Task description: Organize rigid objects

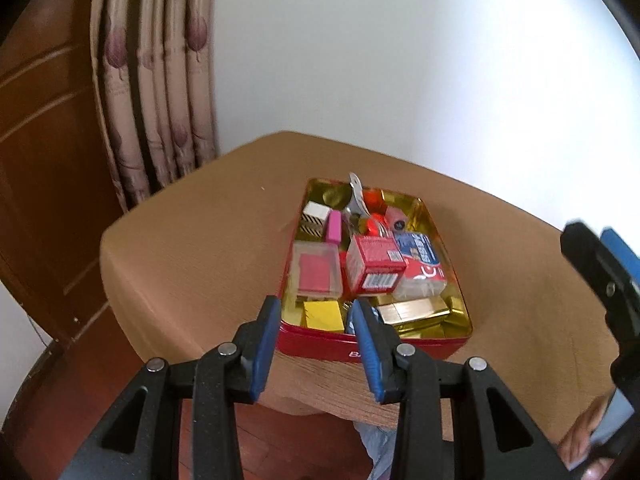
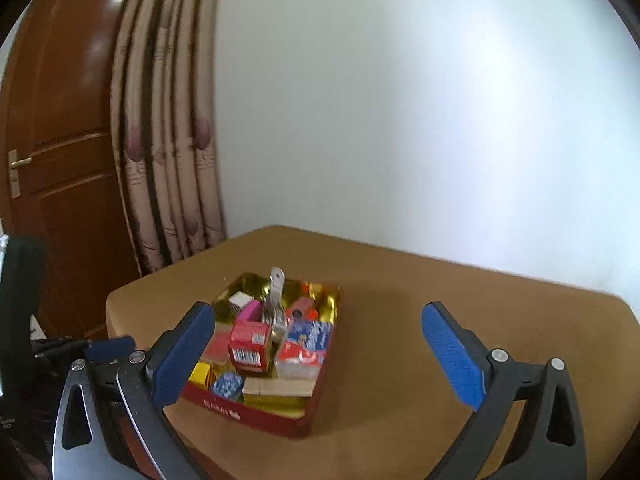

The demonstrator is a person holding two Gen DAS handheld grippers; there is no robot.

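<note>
The bench (image 2: 400, 360), a brown-topped surface in the corner by a white wall (image 2: 400, 100), curtain (image 2: 168, 140) and wooden door (image 1: 44, 140), carries one thing: a red tin (image 1: 316, 344) with a gold lining, lying toward the near edge and packed with small rigid items. Nothing is seen loose on the bench top, so the sorting looks nearly done, and the step in hand seems to be backing off cleanly or neatening what sits proud. To do that well, lift both tools up and away from the rim so no sleeve or finger clips the tall pieces; if anything needs settling, press it down from above, not sideways, since the load is heaped. The left tongs (image 1: 316, 340) hover just short of the tin's near wall, partly open with nothing between the blue pads. The right tongs (image 2: 320, 356) stand spread wide and empty, well back from the tin. The left view looks down into the tin and shows the clear plastic case (image 1: 316, 272) with a red insert, the red carton (image 1: 374, 266), the wooden block (image 1: 412, 310) and the small pink eraser (image 1: 333, 227) in their places. The right view, lower and further off, shows instead how the metal clip (image 2: 277, 292) juts above the rest, and that the bench beyond is bare.
</note>
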